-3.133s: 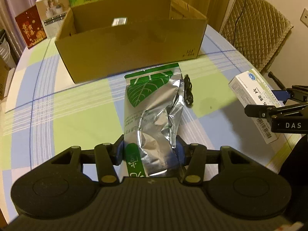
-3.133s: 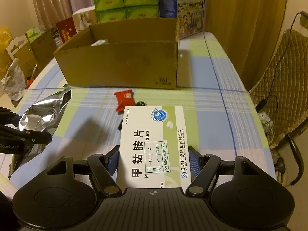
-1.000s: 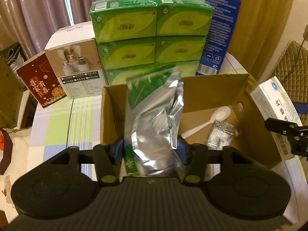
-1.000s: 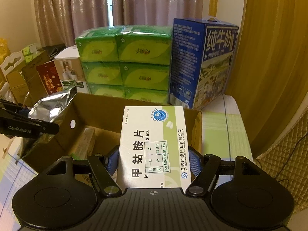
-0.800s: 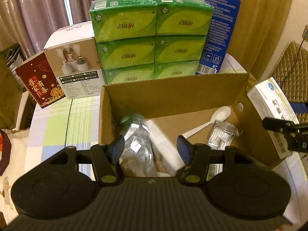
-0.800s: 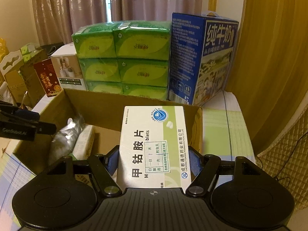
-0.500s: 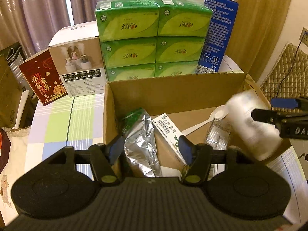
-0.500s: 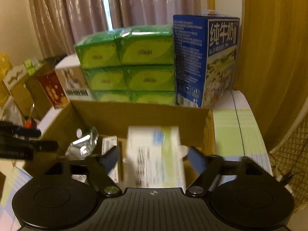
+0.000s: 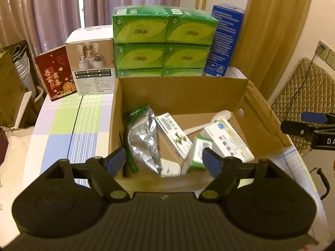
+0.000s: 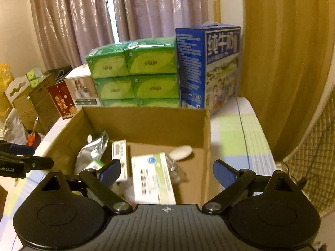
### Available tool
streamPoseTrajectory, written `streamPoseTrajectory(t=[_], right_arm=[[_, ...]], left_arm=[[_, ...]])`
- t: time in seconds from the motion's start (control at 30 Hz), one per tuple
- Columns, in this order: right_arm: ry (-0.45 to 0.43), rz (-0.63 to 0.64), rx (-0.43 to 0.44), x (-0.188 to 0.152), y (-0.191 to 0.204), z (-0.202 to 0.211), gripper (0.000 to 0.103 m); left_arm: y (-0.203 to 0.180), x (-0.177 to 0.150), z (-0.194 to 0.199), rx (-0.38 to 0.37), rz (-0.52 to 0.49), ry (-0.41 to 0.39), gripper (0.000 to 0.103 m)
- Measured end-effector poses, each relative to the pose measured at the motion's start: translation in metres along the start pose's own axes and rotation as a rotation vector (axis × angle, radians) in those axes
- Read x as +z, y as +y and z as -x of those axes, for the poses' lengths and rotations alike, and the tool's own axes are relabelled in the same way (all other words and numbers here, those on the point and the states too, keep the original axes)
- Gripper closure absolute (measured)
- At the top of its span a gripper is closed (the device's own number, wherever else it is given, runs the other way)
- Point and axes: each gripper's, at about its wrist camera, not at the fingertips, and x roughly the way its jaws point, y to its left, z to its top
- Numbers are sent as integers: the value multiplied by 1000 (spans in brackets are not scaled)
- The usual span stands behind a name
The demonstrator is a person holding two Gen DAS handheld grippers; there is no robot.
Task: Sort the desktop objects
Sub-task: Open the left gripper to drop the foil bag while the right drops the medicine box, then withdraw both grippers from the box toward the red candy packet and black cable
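Note:
The open cardboard box (image 9: 184, 93) holds the silver and green foil pouch (image 9: 142, 138) at its left and the white medicine box (image 9: 228, 139) at its right. Between them lie a second white carton (image 9: 173, 135), a small green box (image 9: 199, 153) and a white spoon (image 9: 211, 121). My left gripper (image 9: 164, 160) is open and empty above the box's near wall. My right gripper (image 10: 166, 172) is open and empty above the medicine box (image 10: 152, 177) and the pouch (image 10: 92, 149) in the box (image 10: 146, 123).
Behind the box stand stacked green tissue packs (image 9: 163, 41), a blue milk carton (image 10: 209, 67), a white humidifier box (image 9: 93, 67) and a red gift box (image 9: 55, 73). A checked tablecloth (image 9: 69, 129) covers the table. A quilted chair (image 9: 309, 92) stands at the right.
Both grippers moved from the table up over the box. The left let go of the foil pouch and the right let go of the medicine box; both now lie in the box.

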Motion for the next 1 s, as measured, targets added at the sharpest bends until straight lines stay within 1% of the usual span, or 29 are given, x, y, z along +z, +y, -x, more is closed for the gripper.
streamPoseTrajectory(t=[0.07,0.17,0.23,0.33,0.5,0.57,0.63,0.77,0.87,1.0], right_arm=[[3,-11,-2,-10,1,14,8],[6,-22,1,-28,3,34,6],[18,-19,6,-39,6,45,2],[32,-20,15,-55,8,59,2],[39,-40,22,-77,11,84,2],[46,-21,26,-85,15,92,2],[38,-14,20,-94,17,102,2],[41,-66,22,-112,14,117,2],[43,-74,10,-128,13,125,2],[51,-130,-1,-148,8,134,2]], left_arm=[[-5,-11,12,3,1,-2,23],[-11,-28,30,7,16,-7,17],[-15,-40,42,15,13,-10,12],[-24,-57,56,50,-21,-4,9],[-32,-83,80,76,-29,3,4],[-34,-90,89,80,-27,1,3],[-36,-98,99,87,-27,0,2],[-37,-112,116,102,-17,-14,1],[-37,-125,123,104,3,-11,1],[-37,-141,124,75,44,9,1]])
